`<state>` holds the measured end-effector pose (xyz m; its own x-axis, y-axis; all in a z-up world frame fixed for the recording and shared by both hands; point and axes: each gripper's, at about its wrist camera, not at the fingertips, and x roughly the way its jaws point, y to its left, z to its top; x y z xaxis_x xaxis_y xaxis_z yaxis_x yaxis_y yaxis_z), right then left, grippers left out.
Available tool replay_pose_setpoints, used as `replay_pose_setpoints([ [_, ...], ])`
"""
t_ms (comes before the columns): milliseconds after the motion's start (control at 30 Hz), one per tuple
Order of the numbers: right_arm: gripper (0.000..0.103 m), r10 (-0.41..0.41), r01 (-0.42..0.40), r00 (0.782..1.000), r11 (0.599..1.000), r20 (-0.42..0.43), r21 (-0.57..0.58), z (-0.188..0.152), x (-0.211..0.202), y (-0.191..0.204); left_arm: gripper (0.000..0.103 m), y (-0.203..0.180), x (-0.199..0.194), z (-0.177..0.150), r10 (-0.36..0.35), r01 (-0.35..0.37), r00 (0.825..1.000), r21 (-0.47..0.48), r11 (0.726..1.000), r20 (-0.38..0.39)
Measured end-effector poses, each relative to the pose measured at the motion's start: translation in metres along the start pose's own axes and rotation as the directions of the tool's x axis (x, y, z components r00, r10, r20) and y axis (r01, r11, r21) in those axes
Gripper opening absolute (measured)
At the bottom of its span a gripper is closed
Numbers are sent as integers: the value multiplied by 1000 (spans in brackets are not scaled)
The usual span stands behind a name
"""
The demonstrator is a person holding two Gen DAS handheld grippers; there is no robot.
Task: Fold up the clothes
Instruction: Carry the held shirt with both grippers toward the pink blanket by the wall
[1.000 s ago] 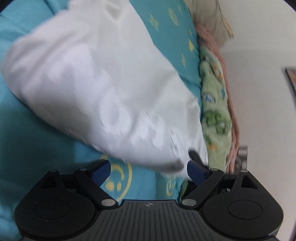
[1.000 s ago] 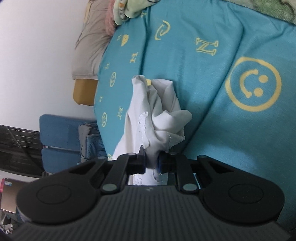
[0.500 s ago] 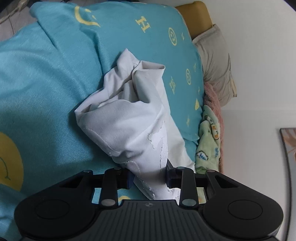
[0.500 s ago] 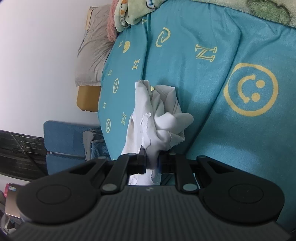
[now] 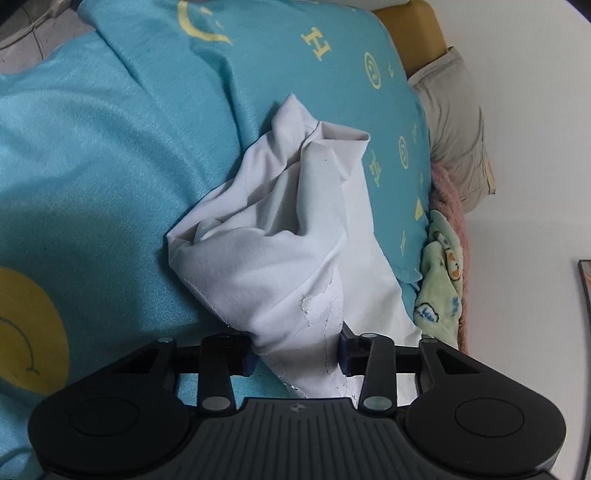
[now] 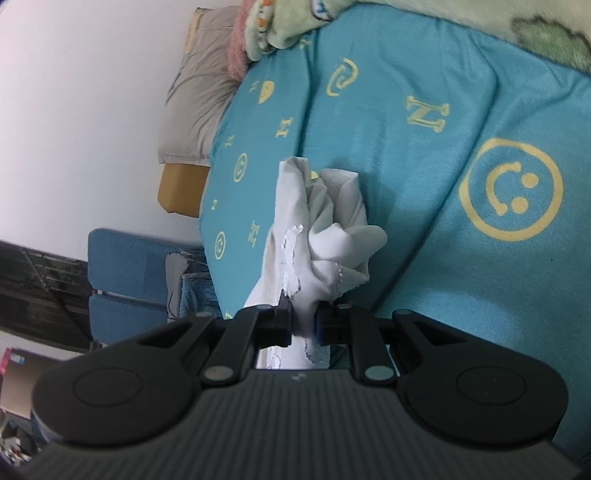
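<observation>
A crumpled white garment (image 5: pixel 280 236) with a cracked print hangs bunched above a teal bedspread (image 5: pixel 92 177) with yellow smiley faces and letters. My left gripper (image 5: pixel 297 354) is shut on a thick fold of it at the near end. In the right wrist view the same white garment (image 6: pixel 325 229) hangs in a twisted bundle, and my right gripper (image 6: pixel 303 325) is shut on its near edge. The far end of the cloth trails toward the bedspread (image 6: pixel 461 258).
A grey pillow (image 5: pixel 454 129) and a mustard headboard (image 5: pixel 417 33) lie at the bed's far end by a white wall. A green patterned blanket (image 5: pixel 439 288) and pink blanket (image 5: pixel 450 199) sit along the bed's edge. A blue chair (image 6: pixel 125 280) stands beside the bed.
My left gripper was open with the white cloth blurred in front of it; it has shut on the cloth. My right gripper kept its hold and drew back slightly.
</observation>
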<state>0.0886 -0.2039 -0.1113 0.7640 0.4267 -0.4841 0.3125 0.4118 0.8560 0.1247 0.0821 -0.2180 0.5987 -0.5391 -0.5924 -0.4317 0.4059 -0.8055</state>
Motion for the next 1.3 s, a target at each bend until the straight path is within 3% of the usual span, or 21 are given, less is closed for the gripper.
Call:
replay_pose_setpoints([
  [100, 14, 22, -21, 999, 999, 27, -41, -5, -18, 11, 28, -13, -17, 0, -28, 28, 1000, 17, 999, 3],
  [300, 14, 112, -108, 991, 992, 66, -71, -10, -71, 21, 26, -46, -53, -19, -104, 104, 995, 87, 991, -11],
  [500, 14, 154, -152, 984, 988, 93, -33, -1, -122, 15, 26, -79, -64, -42, -90, 97, 993, 97, 991, -77],
  [700, 14, 186, -190, 975, 982, 119, 20, 20, -168, 7, 26, -147, -58, -77, -70, 95, 990, 204, 974, -126],
  [900, 14, 166, -175, 969, 984, 181, 38, 82, -204, -2, 26, -208, -32, -119, -76, 145, 974, 328, 933, -215],
  [1133, 14, 52, -57, 956, 998, 287, 11, 207, -241, 2, 26, -311, 54, -182, -34, 173, 947, 418, 892, -319],
  [1233, 14, 61, -44, 913, 998, 403, -51, 259, -278, 25, 26, -384, 90, -218, -71, 252, 925, 460, 851, -374],
  [1300, 14, 76, -30, 869, 994, 490, -102, 289, -304, 39, 26, -432, 108, -241, -126, 337, 902, 491, 803, -412],
])
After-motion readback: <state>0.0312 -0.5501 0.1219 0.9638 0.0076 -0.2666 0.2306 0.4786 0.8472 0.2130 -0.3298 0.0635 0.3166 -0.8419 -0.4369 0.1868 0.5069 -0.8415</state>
